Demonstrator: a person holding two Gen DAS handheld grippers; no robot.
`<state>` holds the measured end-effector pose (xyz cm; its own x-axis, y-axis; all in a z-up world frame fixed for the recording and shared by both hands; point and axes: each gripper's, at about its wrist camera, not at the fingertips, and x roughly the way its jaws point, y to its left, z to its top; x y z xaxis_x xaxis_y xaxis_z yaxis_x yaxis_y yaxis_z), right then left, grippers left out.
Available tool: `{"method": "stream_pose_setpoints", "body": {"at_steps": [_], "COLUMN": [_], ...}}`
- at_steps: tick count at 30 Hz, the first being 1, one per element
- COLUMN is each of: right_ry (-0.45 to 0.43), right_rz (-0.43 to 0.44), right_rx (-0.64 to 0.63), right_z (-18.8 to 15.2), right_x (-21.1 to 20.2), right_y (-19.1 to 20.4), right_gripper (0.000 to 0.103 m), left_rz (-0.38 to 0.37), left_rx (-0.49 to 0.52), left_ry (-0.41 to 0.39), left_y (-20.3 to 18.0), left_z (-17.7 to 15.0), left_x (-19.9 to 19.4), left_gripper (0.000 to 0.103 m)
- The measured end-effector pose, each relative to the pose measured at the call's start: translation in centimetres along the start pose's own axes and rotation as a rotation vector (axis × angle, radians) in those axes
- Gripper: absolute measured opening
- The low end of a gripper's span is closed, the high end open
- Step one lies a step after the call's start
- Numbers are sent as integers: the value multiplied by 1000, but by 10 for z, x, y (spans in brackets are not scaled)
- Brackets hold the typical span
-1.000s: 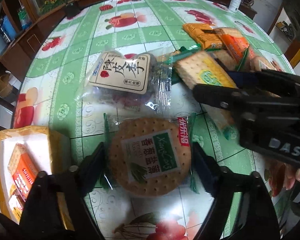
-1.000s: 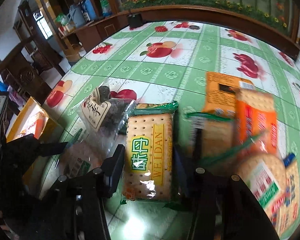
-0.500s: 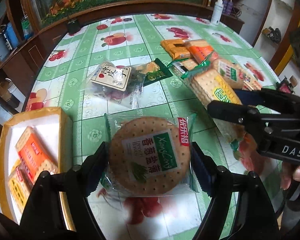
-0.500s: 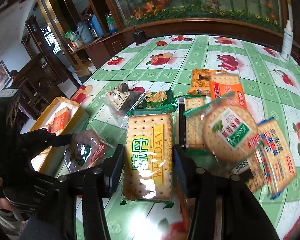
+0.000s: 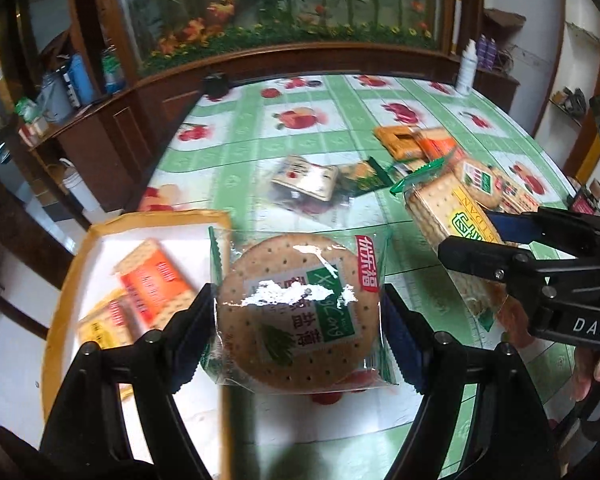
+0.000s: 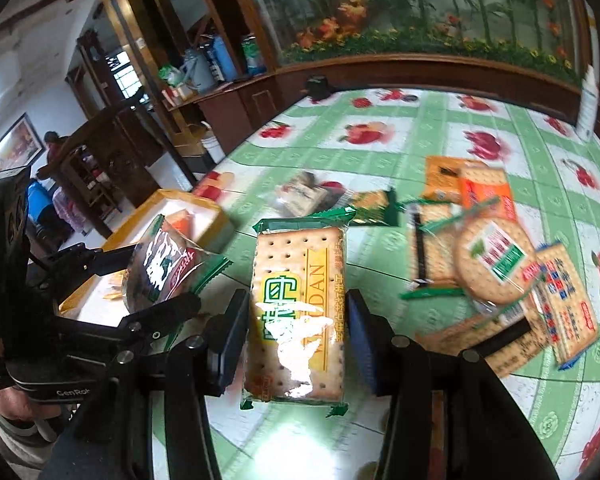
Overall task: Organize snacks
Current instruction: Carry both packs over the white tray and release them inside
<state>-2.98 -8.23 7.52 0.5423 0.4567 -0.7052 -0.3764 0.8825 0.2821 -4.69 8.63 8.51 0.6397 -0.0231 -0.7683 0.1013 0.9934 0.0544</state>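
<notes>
Clear-wrapped round biscuit pack (image 5: 298, 312) sits clamped in the left gripper (image 5: 300, 320), above the yellow-rimmed box (image 5: 80, 264) at eight o'clock. Right gripper (image 6: 296, 332) pinches the rectangular cracker pack (image 6: 296, 312) (label glare-washed); loose snacks (image 6: 496, 264) lie at two o'clock.

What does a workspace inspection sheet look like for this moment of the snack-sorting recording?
Surface: round table under a green checked cloth with fruit prints.
Job's things: yellow-rimmed tray at the table edge holds orange packets; round cracker pack and rectangular cracker pack are both in grips; loose snack packets piled on the cloth.
Clutter: white bottle at the far edge.
Grippers: left gripper shut on the round cracker pack; right gripper shut on the rectangular cracker pack.
Cables: nothing seen.
Surroundings: wooden cabinets, floral mural behind the table.
</notes>
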Motion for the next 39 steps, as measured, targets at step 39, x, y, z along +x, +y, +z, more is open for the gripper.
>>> {"method": "stream_pose_setpoints", "body": {"at_steps": [39], "right_ry": [200], "right_rz": [155], "right_rx": [-193], "right_z": [42], "right_x": [162], "right_y": [157], "right_gripper": [49], "left_rz": [240], "left_rx": [-276], "left_ry": [96], "left_y": [158], "left_z": [-66], "left_x": [15], "left_gripper": [82]}}
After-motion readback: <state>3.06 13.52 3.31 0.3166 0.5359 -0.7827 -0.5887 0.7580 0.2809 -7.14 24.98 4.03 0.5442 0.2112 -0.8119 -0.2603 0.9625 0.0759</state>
